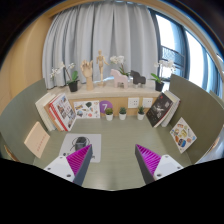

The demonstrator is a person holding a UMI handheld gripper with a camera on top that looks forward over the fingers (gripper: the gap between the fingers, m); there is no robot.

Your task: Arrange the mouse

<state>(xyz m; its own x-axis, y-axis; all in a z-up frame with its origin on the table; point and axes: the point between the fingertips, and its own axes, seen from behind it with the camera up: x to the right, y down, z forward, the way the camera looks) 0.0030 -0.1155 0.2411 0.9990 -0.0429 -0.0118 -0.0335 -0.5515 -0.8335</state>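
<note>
The tongs (112,160) are spread wide at the bottom centre of the frame, holding nothing, with bare green tabletop (112,135) between their purple pads. No mouse is recognisable anywhere. Books (60,110) stand at the left, and small potted plants (122,114) line the middle in front of curtains (110,35).

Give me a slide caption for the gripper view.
Open gripper hovering over a green desk, nothing between its fingers, facing a shelf of books, small plants and figurines before a curtained window.
</note>
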